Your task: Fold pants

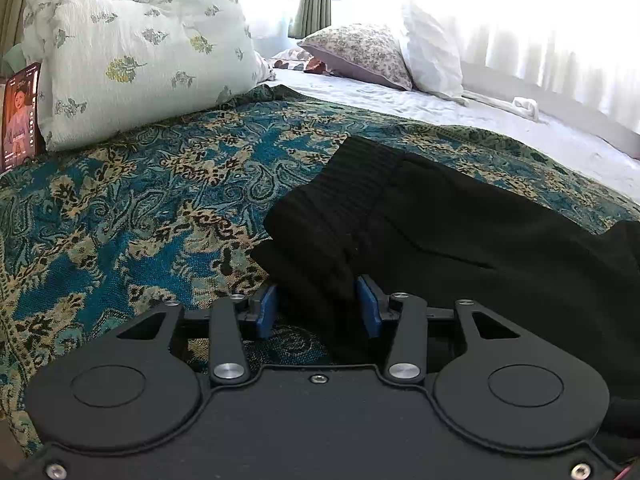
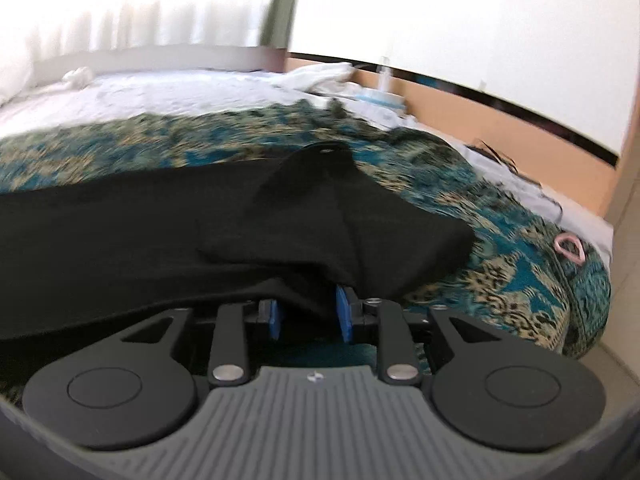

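1. Folding is under way: black pants are laid across a teal patterned blanket on a bed, with the ribbed waistband at one end.
2. The left gripper is seen with its blue pads partly parted around a fold of the waistband; whether the cloth is pinched cannot be told.
3. The right gripper is likewise half parted, with bunched pants cloth draped between the pads; the grip cannot be confirmed, and this view is blurred.
4. A release after a fold is judged likely; next, both claws would need drawing back clear of the cloth.
5. Open blanket is left ahead of the waistband, up to a floral quilt and a phone.
6. The bed's corner drops away near the right-hand end, where a pink loop lies.
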Demonstrator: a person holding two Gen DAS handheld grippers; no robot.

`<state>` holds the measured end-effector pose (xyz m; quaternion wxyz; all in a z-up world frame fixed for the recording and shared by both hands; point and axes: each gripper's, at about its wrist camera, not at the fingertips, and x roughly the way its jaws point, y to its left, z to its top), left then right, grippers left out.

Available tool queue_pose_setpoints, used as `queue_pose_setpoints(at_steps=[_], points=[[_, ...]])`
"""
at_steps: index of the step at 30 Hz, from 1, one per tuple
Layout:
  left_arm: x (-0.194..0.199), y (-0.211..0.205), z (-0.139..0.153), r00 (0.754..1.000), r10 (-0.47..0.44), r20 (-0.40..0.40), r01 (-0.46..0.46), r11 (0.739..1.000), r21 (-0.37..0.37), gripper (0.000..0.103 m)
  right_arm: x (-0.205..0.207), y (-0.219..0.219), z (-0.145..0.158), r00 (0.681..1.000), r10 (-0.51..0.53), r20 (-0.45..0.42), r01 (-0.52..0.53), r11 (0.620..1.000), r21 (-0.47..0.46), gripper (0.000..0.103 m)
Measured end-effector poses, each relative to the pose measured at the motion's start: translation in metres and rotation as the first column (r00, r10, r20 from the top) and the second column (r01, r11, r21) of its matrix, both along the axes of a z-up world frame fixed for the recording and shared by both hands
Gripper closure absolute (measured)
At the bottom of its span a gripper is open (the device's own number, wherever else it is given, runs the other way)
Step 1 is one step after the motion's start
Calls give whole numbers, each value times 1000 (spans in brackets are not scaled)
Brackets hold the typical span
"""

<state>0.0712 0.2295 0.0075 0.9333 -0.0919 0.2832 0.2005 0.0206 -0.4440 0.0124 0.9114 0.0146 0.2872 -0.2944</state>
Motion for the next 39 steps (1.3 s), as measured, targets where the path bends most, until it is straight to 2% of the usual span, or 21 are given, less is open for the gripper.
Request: queue_pose_setpoints(at_steps=[9, 12, 17, 18, 19, 21, 24, 27, 31, 36, 39], points=[[0, -1, -1, 1000, 0, 0, 0, 1000, 10, 59, 1, -63, 4, 996, -86, -9, 86, 996, 17, 59], [0, -2, -1, 1000, 1, -2, -1, 1000, 15, 59, -1, -82, 7, 998, -62, 12, 61, 996, 62, 59], [0, -2, 0, 1000, 2, -1, -2, 1000, 19, 58, 6, -87, 13, 999, -38, -19, 38, 999, 10, 56], [0, -2, 0, 1000, 2, -1, -2, 1000, 19, 58, 7, -87, 14, 999, -37, -20, 37, 999, -4, 40], [0, -2, 0, 1000, 3, -1, -3, 1000, 17, 58, 7, -86, 14, 998, -58, -24, 57, 998, -33, 18], [0, -2, 0, 1000, 3, 1, -3, 1000, 15, 58, 3, -95, 16, 994, -105, -33, 104, 994, -34, 6], [-1, -2, -1, 1000, 6, 3, -6, 1000, 17, 57, -19, -119, 17, 988, -155, 14, 153, 982, 115, 6], [-1, -2, -1, 1000, 9, 4, -9, 1000, 17, 56, -49, -143, 15, 967, -231, 107, 193, 940, 280, 6], [-1, -2, -1, 1000, 8, 3, -8, 1000, 21, 56, -81, -159, 18, 918, -307, 251, 168, 875, 454, 6], [-1, -2, -1, 1000, 8, 4, -9, 1000, 21, 56, -98, -163, 13, 851, -359, 384, 42, 774, 632, 6], [-1, -2, -1, 1000, 9, 4, -9, 1000, 21, 56, -89, -156, 7, 862, -326, 387, -26, 735, 677, 10]])
